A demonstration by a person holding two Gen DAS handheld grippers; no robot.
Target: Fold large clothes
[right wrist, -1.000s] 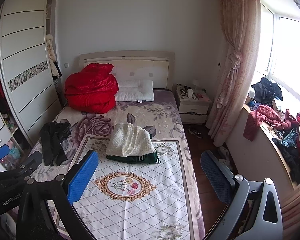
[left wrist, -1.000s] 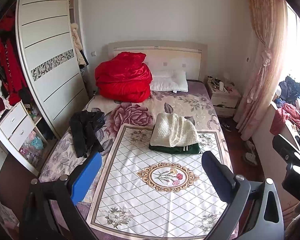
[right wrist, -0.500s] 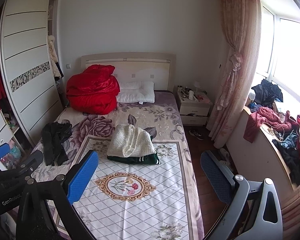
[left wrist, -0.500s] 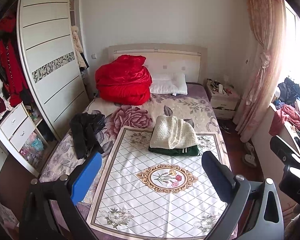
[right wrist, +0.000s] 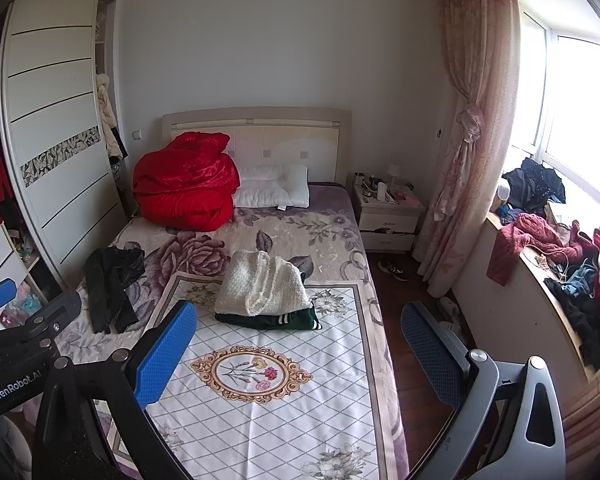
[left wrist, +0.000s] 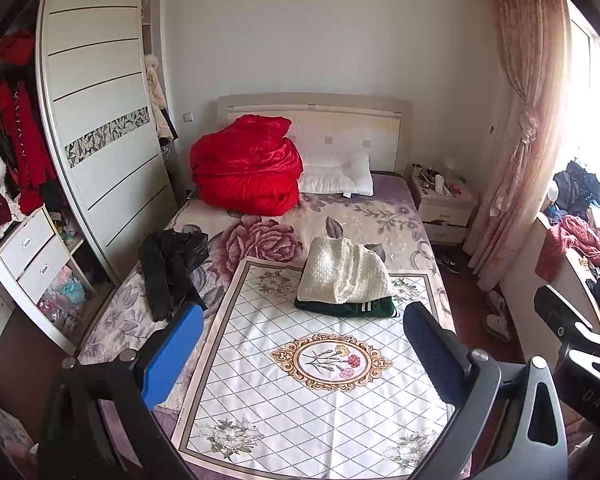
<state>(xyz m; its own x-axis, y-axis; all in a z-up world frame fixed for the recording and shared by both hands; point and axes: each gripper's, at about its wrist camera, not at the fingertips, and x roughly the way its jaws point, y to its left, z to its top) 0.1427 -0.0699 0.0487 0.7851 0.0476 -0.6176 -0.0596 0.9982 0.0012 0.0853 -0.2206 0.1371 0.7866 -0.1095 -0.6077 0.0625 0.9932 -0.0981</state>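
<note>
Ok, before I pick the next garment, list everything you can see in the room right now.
cream knit: 1, folded, on green garment
green garment: 1, folded, mid-bed
black garment: 1, crumpled, bed's left edge
red quilt: 1, bundled by headboard
pillow: 1, white, beside quilt
bed: 1, patterned cover
wardrobe: 1, white, left wall
nightstand: 1, cluttered, right of bed
curtain: 1, pink, tied
clothes pile: mixed, window ledge
left hand-held gripper: open, empty
right hand-held gripper: open, empty

Each claw (left wrist: pixel 300 356) (right wrist: pixel 298 354) has black arms, silver screws and blue dimpled pads (right wrist: pixel 162 354); one body reads "GenRobot.AI".
</note>
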